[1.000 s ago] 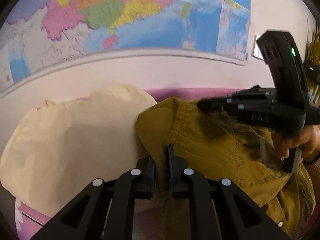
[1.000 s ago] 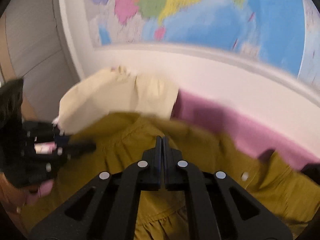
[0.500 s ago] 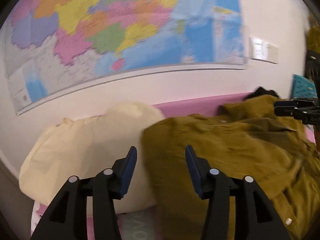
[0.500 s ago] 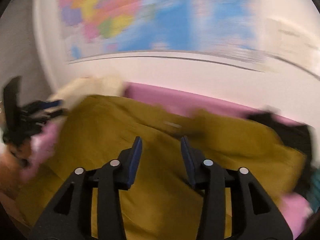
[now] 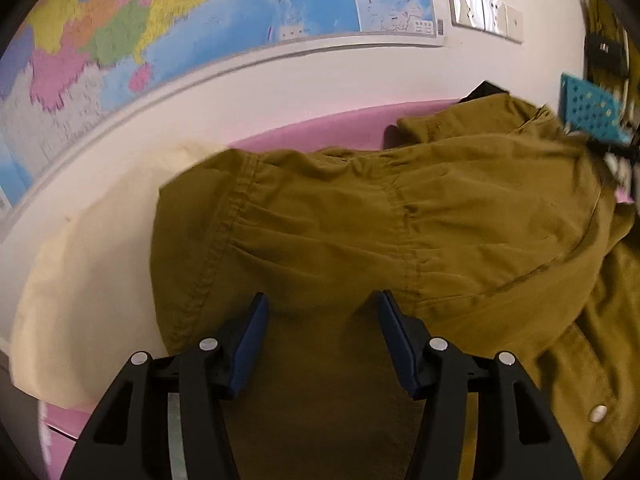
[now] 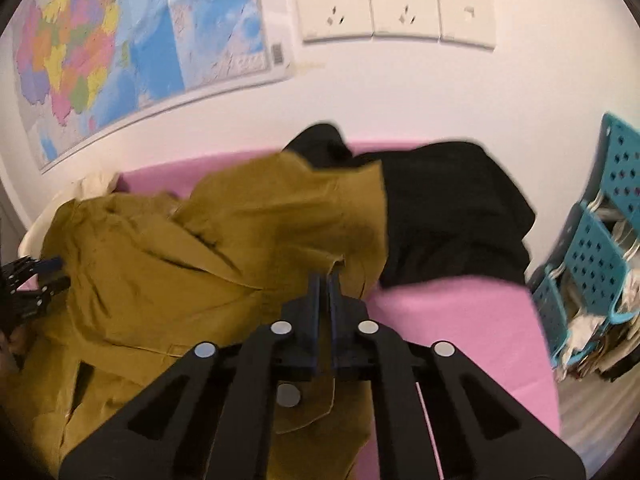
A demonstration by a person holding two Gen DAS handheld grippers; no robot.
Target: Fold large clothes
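A large mustard-yellow cotton shirt-jacket (image 5: 360, 240) lies rumpled across the pink sheet (image 6: 460, 320) of a bed, its gathered seams and a pale button showing near the front edge. Its collar end is heaped up toward the wall, overlapping a black garment (image 6: 448, 208) that lies on the sheet beside it.

The left gripper (image 5: 322, 320) hovers just over the near part of the jacket with its blue-padded jaws set well apart; they opened a moment ago and then held about steady. The cloth lies beneath them and nothing is pinched. The right gripper (image 6: 323, 286) has just been closing and its jaws are now drawn together. A fold of the yellow fabric sits right at the tips, where the jacket's edge meets the sheet, but I cannot tell whether any of it is caught between them.

On the far side of the jacket lies a cream-coloured cloth bundle (image 5: 92, 264), touching its edge. Above the bed a colourful wall map (image 5: 180, 28) hangs on the white wall, with white wall sockets (image 6: 394, 10) to its right. A turquoise perforated plastic rack (image 6: 592, 264) stands off the bed's end.
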